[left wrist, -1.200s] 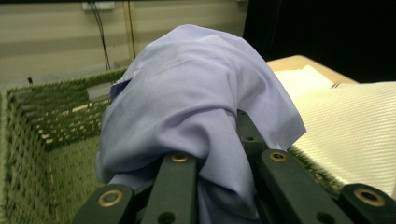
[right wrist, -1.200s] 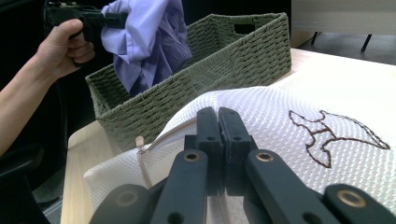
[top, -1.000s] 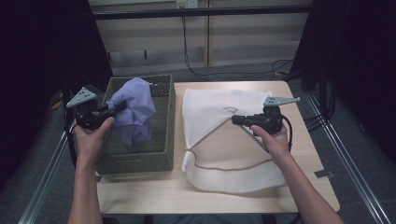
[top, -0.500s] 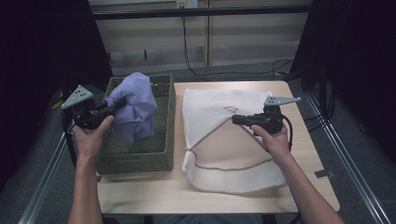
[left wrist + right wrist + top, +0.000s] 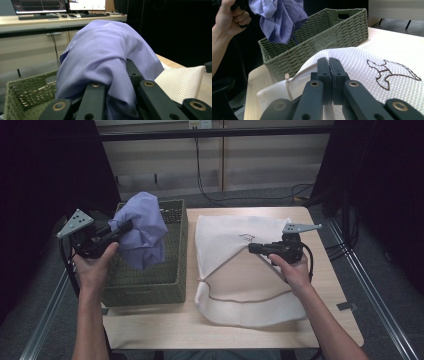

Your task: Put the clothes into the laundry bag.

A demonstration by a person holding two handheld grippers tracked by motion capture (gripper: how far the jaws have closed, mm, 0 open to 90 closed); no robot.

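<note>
My left gripper (image 5: 125,226) is clamped on the lilac cloth (image 5: 142,230), holding it bunched above the far left part of the woven basket (image 5: 145,287) so it hangs clear of the rim; the basket sits along the table's (image 5: 320,320) left edge; my right gripper (image 5: 252,248) is pinched tight on what looks like the mesh bag's (image 5: 235,232) zippered edge, lifting it, I judge, to hold the mouth open at the table's middle.

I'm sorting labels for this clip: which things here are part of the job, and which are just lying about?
In the job: purple cloth, left gripper, green basket, white mesh bag, right gripper.
Lying about: wall cables, monitors.
</note>
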